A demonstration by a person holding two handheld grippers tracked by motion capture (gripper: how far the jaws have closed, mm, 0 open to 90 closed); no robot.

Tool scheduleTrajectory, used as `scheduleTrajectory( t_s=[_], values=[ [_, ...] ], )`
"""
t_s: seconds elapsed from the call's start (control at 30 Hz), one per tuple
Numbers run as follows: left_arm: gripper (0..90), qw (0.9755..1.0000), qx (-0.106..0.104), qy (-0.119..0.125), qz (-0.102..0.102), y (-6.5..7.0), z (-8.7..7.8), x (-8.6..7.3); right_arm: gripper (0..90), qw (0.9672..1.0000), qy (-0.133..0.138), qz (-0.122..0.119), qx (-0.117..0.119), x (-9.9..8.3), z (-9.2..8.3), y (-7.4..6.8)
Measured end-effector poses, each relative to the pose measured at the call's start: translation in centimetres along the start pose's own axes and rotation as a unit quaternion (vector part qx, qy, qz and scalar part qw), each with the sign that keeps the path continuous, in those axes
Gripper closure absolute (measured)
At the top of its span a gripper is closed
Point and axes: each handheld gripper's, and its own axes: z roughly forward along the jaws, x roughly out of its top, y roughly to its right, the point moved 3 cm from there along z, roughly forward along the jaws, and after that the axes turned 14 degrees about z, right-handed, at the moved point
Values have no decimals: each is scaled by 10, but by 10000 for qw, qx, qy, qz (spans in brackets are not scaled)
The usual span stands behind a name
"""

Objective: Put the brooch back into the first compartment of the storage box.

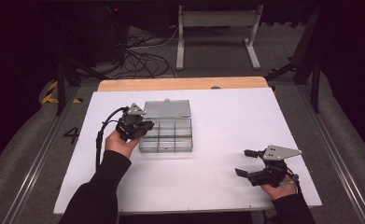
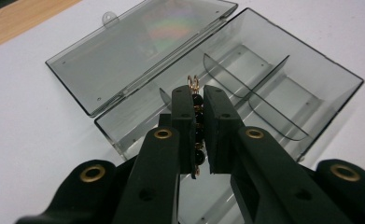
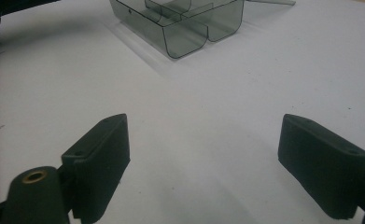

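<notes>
Right now the left gripper (image 1: 140,128) hangs over the left end of a smoky clear plastic organizer box (image 1: 171,140) that sits left of centre on the white table (image 1: 227,116); its jaws are pinched together on a small piece of jewellery (image 2: 197,122), a string of black beads on gold-coloured wire with two gold loops poking out past the tips; in the left gripper view that piece is above the box's near-left compartment, clear of the floor of the box; the box lid (image 1: 167,109) lies flung open flat on the table on the far side, joined along the hinge, with a little tab on its far edge; curved dividers split the box into compartments; the right gripper (image 1: 246,162) rests well apart from the box, near the table's near-right corner, its jaws spread wide with only bare tabletop between them; in the right gripper view the box stands far off beyond those jaws.
</notes>
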Motion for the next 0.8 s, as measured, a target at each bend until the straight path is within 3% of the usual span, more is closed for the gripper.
scheduleTrajectory(
  t_s=[0.23, 0.8],
  values=[
    [837, 9997, -57, -115, -229, -8, 9, -5, 166, 10000, 0, 14, 4, 0, 0, 0],
    [835, 9977, -152, -495, -428, -16, 27, -12, 166, 10000, -2, 20, 24, 0, 0, 0]
  ],
)
